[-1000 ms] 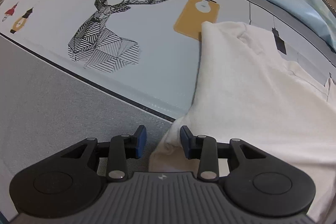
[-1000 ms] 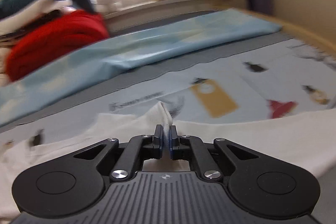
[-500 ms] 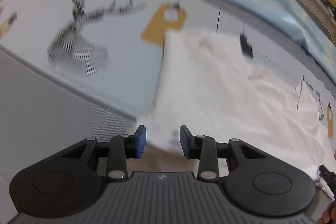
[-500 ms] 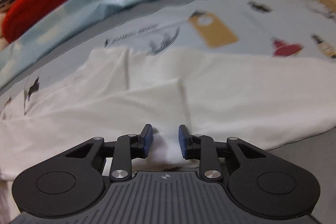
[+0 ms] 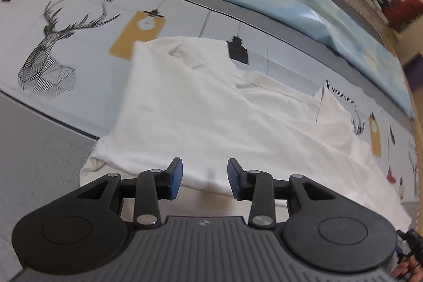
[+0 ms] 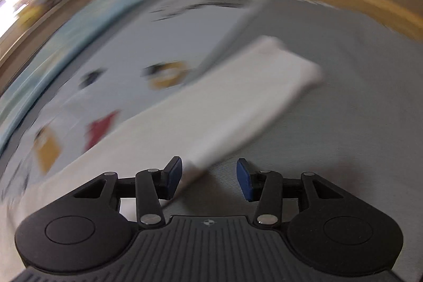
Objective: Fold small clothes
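Lies spread flat on the printed bed sheet [image 5: 87,49], this white T-shirt [image 5: 201,107], partly folded already by the look of the layered panels, with its near hem just ahead of the left gripper [image 5: 203,177]. Hangs wide open above that hem, fingers [image 5: 175,176] apart and holding nothing. Same for the right gripper [image 6: 208,176]: fingers spread, nothing between them, a long white edge of the shirt [image 6: 232,107] running diagonally away from just beside the left-hand finger onto the grey part of the cover [image 6: 330,123].

Looks thin, light and limp, likely cotton jersey: no stiffness to lean on, prone to sagging, dragging and creasing when lifted from one point. Probably grips well between the blue pads, not slippery. Best taken at the hem corners or along a folded edge, pinching all layers together, one gripper to each corner so the cloth stays taut while carried over.

Hard to read in the right wrist view, heavily smeared by motion; prints and the shirt's outline are mere streaks. Collar and sleeves not clearly separable in the left view. Far right end of the garment runs out of frame; near hem partly hidden behind the gripper body.
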Demonstrator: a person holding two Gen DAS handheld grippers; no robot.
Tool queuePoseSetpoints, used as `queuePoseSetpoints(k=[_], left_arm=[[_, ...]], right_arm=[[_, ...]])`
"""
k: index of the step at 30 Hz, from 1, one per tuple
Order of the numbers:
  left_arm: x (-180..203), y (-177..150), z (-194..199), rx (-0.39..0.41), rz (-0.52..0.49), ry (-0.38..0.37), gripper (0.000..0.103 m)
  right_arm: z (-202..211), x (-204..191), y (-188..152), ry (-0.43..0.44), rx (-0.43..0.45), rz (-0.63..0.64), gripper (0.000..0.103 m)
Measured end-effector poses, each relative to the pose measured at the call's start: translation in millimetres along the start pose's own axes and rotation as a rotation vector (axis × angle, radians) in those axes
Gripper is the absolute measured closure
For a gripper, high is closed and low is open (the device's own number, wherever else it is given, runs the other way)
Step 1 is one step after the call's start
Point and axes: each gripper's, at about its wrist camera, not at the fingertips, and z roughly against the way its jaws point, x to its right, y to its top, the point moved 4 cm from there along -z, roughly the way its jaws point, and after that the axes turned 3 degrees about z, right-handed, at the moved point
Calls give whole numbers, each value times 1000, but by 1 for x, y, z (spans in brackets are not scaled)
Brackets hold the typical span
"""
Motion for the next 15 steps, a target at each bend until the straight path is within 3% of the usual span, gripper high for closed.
queuePoseSetpoints(k=[3, 8, 9, 10, 15], left_arm=[[-3, -3, -3, -15, 29, -2, 61], [-10, -2, -1, -15, 34, -4, 61], [-12, -1, 0, -15, 36, -6, 61], [-15, 0, 1, -13, 40, -7, 61], [-35, 9, 10, 1, 75, -11, 61]], right_arm=[[-12, 29, 8, 2, 5, -109, 55], [-25, 44, 21, 21, 73, -136, 57], [-27, 44, 22, 20, 90, -130, 72], [-27, 43, 23, 11, 98, -117, 95], [-12, 21, 30, -35, 164, -79, 98]])
